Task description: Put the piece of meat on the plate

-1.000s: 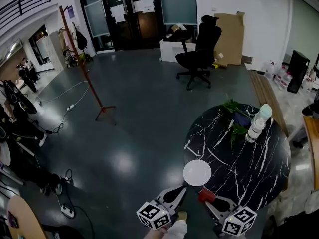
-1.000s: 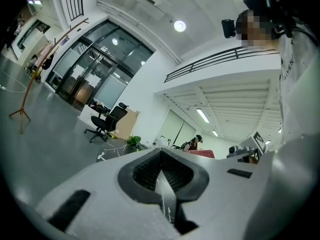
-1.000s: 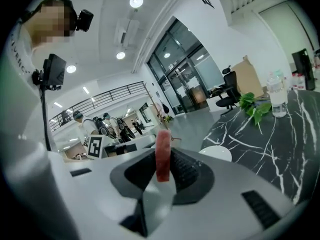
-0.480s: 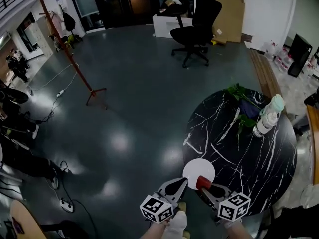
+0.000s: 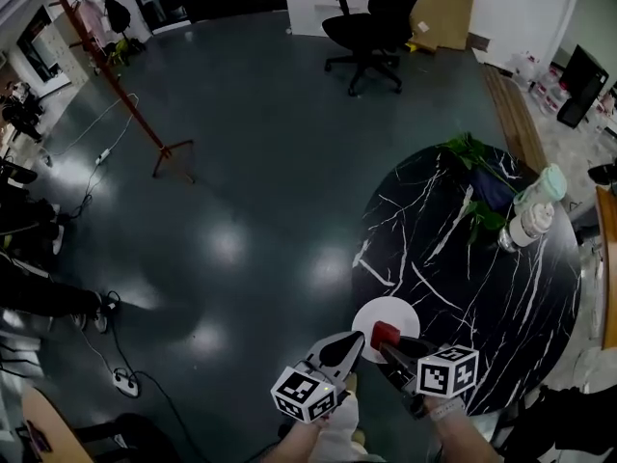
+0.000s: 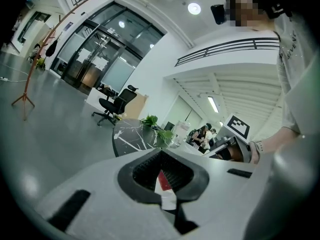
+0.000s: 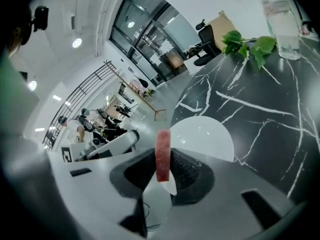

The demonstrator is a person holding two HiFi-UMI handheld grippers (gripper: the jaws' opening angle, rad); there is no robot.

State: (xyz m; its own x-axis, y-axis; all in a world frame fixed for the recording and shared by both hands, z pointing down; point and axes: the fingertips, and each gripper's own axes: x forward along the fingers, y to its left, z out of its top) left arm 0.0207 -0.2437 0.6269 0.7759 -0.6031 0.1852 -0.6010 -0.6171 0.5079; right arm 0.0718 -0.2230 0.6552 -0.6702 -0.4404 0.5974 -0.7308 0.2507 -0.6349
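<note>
A red piece of meat [image 5: 384, 335] stands upright between the pads of my right gripper [image 5: 388, 343], which is shut on it. In the right gripper view the meat [image 7: 163, 146] hangs just before the near rim of the white plate [image 7: 207, 134]. The plate [image 5: 378, 311] lies empty at the near left edge of the round black marble table [image 5: 482, 278]. My left gripper [image 5: 353, 341] hovers beside the table's edge, left of the plate, with its jaws shut and nothing held. In its own view the left gripper [image 6: 161, 154] points level toward the table.
A plastic water bottle [image 5: 535, 210] and a leafy plant [image 5: 477, 167] stand at the table's far side. An office chair [image 5: 371, 17], a coat stand [image 5: 116, 75] and a power strip with cables [image 5: 120, 379] are on the grey floor.
Both grippers have come down and forward toward the plate. The meat, earlier short of the plate, now sits over its near rim. The right gripper's grip has not changed.
</note>
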